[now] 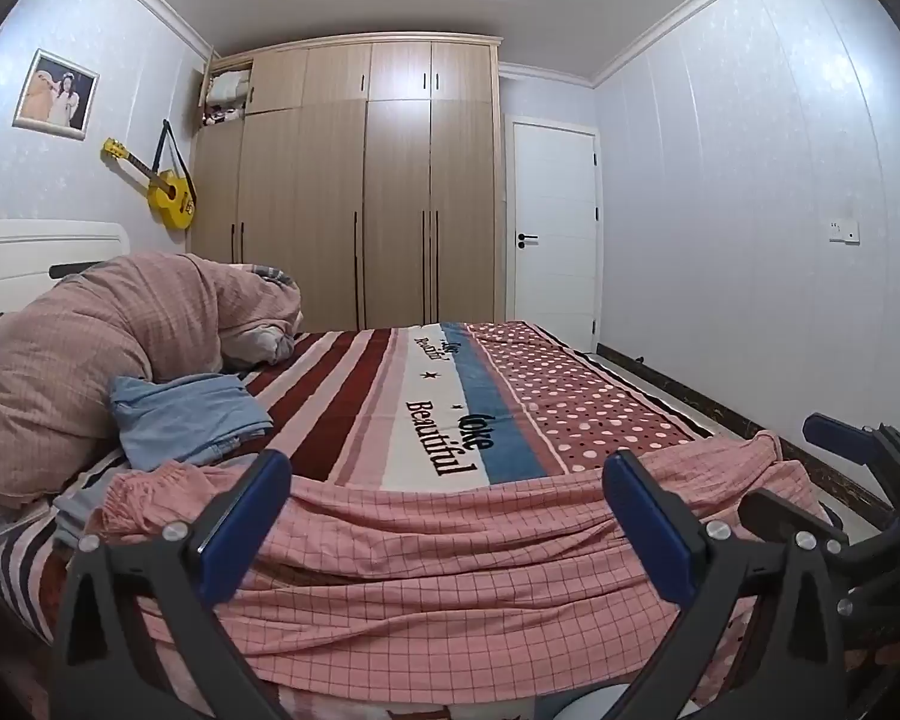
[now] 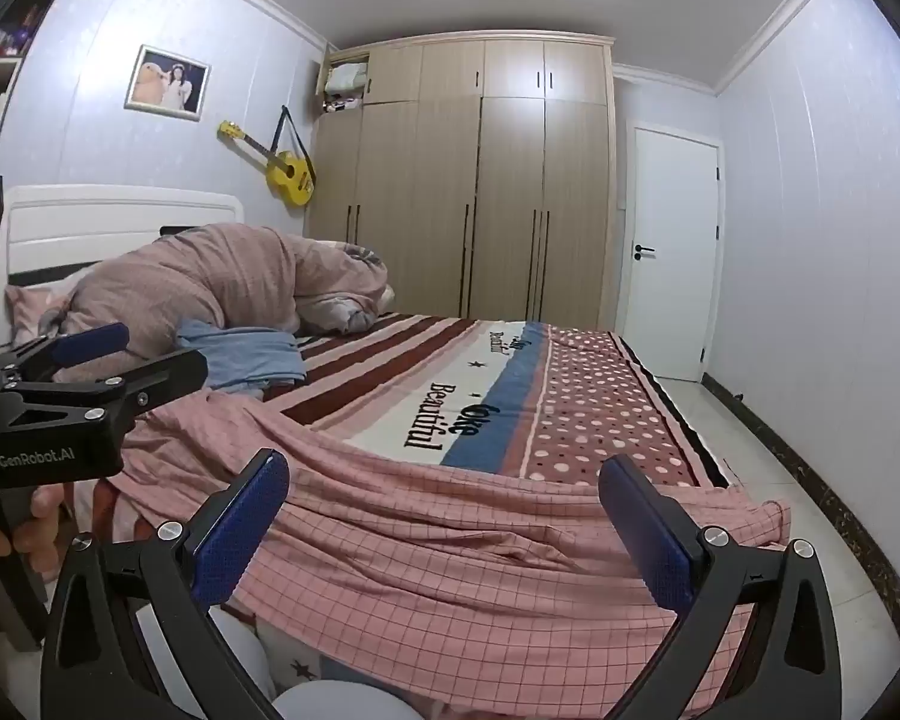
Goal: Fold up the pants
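Observation:
Pink checked pants (image 1: 462, 564) lie crosswise along the near edge of the bed, with the elastic waistband (image 1: 138, 486) at the left and the leg hems (image 1: 768, 450) at the right. My left gripper (image 1: 448, 471) hovers just above the pants, open, with nothing between its blue pads. In the right wrist view the same pants (image 2: 480, 570) spread below my right gripper (image 2: 444, 471), which is also open and empty. The left gripper (image 2: 150, 348) shows at the left there, held by a hand (image 2: 36, 516). The right gripper (image 1: 810, 468) shows at the right edge of the left wrist view.
A striped and dotted bedspread (image 1: 450, 408) covers the bed. A folded blue garment (image 1: 186, 414) lies beside a bunched pink duvet (image 1: 120, 330) near the headboard. A wooden wardrobe (image 1: 366, 180) and white door (image 1: 555, 228) stand behind. Tiled floor (image 2: 810, 516) runs along the right.

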The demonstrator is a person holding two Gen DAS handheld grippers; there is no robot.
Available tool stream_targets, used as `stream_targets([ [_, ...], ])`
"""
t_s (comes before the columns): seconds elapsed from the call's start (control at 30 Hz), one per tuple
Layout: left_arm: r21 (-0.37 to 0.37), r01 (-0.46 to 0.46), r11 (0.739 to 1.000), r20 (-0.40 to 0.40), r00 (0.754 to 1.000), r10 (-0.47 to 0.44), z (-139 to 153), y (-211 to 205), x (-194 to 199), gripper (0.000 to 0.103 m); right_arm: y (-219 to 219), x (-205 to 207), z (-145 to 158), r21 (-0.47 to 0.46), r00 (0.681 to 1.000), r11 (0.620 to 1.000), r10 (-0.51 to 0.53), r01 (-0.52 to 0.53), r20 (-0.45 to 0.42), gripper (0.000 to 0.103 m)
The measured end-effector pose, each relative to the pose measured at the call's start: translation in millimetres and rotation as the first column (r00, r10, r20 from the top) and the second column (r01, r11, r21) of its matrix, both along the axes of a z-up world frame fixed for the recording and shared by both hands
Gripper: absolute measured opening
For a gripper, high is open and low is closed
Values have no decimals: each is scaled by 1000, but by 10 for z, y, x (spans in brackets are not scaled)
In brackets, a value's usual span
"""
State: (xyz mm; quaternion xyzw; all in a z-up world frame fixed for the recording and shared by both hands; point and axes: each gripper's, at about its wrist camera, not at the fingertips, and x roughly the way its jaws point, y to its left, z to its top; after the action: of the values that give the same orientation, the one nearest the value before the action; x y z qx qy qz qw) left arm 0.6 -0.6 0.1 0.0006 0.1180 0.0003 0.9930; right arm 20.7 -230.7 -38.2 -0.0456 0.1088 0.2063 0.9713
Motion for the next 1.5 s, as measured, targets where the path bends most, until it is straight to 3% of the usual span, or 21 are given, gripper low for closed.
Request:
stream_targets([
  [1.5, -24, -18, 1000, 13, 1000, 18, 10, 58, 15, 102, 32, 59, -48, -5, 1000, 1000, -5, 5, -9, 102],
])
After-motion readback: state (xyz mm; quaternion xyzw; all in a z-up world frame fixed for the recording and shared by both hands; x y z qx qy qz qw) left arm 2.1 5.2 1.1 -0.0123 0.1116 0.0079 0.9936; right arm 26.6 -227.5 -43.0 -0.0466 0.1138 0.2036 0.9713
